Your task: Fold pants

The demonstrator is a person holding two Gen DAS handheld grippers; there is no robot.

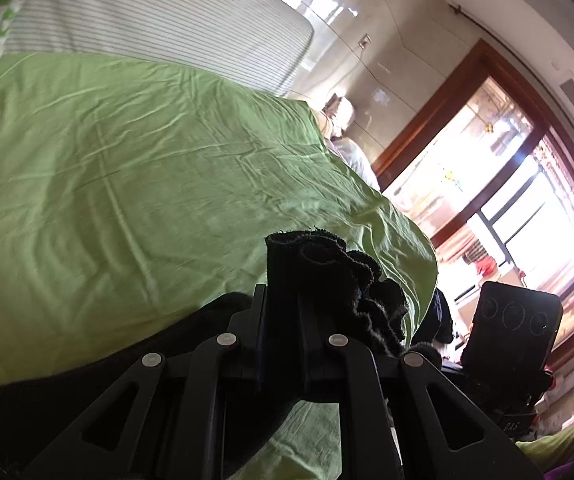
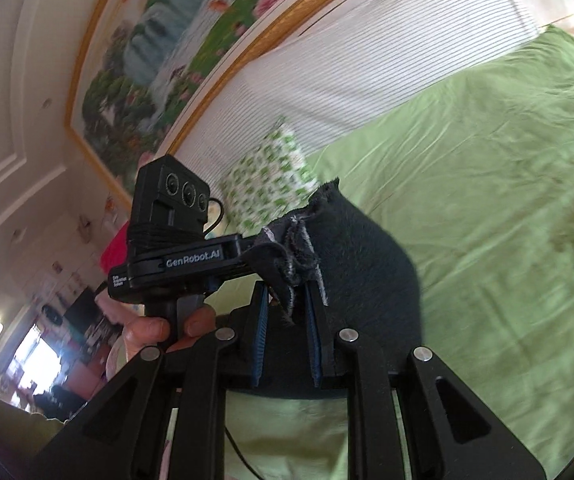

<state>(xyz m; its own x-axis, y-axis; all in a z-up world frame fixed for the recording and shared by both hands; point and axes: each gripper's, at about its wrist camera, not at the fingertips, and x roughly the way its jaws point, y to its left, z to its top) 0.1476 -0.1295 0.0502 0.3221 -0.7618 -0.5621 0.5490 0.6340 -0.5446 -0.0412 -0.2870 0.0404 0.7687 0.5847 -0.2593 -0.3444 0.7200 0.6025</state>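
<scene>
- We see a green sheet spread wide over the bed, wrinkled but bare ahead of both grippers; its edge falls away on the window side in the left wrist view.
- A striped cover bounds the sheet's far edge, below a gold-framed painting; a green-patterned pillow lies at the corner.
- The pants, black, are lifted above the sheet, bunched between the two grippers, which sit close together.
- Left gripper: we see its jaws pressed onto a gathered, frayed edge of the pants, cloth sticking out past the tips.
- Right gripper: jaws narrowly apart, pinching a frayed fold of cloth between the blue pads; the bulk of the pants hangs to its right.
</scene>
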